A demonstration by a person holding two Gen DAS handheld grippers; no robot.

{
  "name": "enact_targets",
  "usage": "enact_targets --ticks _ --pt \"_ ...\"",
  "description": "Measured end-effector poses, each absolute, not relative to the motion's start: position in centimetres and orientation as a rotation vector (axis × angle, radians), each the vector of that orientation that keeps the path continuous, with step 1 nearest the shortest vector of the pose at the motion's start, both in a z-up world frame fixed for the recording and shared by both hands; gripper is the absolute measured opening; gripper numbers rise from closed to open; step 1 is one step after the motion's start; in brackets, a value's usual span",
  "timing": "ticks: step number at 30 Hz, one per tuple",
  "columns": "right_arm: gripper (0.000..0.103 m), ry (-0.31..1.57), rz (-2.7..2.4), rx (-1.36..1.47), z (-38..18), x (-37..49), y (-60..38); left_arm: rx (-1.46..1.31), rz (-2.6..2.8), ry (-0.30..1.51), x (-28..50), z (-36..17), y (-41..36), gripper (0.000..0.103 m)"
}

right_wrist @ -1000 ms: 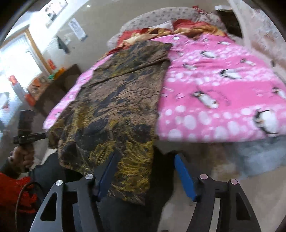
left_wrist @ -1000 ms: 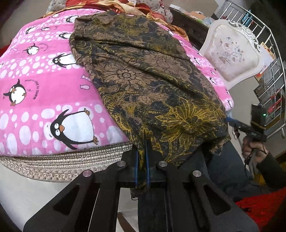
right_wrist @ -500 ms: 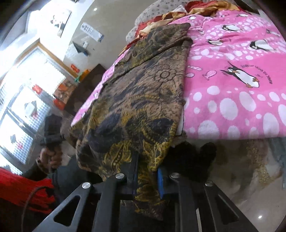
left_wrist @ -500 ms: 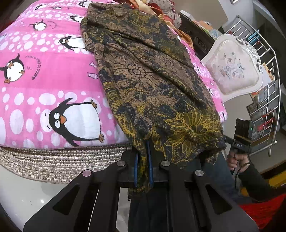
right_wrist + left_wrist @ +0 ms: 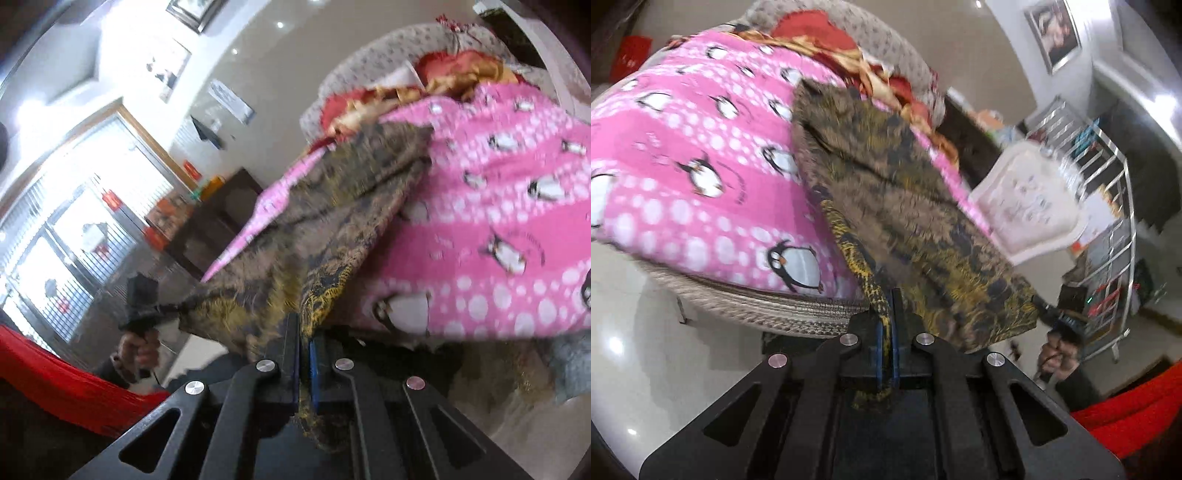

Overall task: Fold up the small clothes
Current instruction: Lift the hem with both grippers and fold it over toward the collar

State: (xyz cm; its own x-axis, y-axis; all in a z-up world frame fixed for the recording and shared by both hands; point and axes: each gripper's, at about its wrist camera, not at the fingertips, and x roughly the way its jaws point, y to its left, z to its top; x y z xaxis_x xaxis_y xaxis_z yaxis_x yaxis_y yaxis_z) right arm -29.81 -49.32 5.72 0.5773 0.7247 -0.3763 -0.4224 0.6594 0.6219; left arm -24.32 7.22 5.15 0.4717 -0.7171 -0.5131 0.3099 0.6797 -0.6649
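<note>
A brown, black and gold patterned garment (image 5: 905,192) lies lengthwise on a pink penguin blanket (image 5: 701,166), and its near end is lifted off the bed edge. My left gripper (image 5: 886,332) is closing tight on the near hem, its blue pads pressing the cloth. My right gripper (image 5: 303,332) is closing on the garment's (image 5: 332,229) other near corner, with fabric pinched between its pads. The hem hangs taut between them. Each view shows the other gripper at the far corner: the right gripper (image 5: 1042,308) and the left gripper (image 5: 171,307), hand-held.
The blanket (image 5: 498,184) covers a bed with red and gold cloth piled at its head. A white ornate chair (image 5: 1027,206) and a metal rack (image 5: 1108,221) stand beside the bed. A dark cabinet (image 5: 221,221) sits near the window. A red sleeve (image 5: 1126,406) is close.
The right gripper went from open around the hem to shut on it. Both grippers rose and tilted up, lifting the garment's near edge and stretching it between them.
</note>
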Motion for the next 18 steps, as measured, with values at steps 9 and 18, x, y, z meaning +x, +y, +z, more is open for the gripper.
enact_targets --ticks 9,18 --pt "0.000 0.591 0.695 0.569 8.7 -32.8 -53.1 -0.569 -0.658 0.845 -26.8 6.6 10.0 0.002" --pt "0.057 0.819 0.313 0.544 0.0 -29.1 -52.3 -0.609 -0.602 0.929 -25.2 2.5 9.6 0.002"
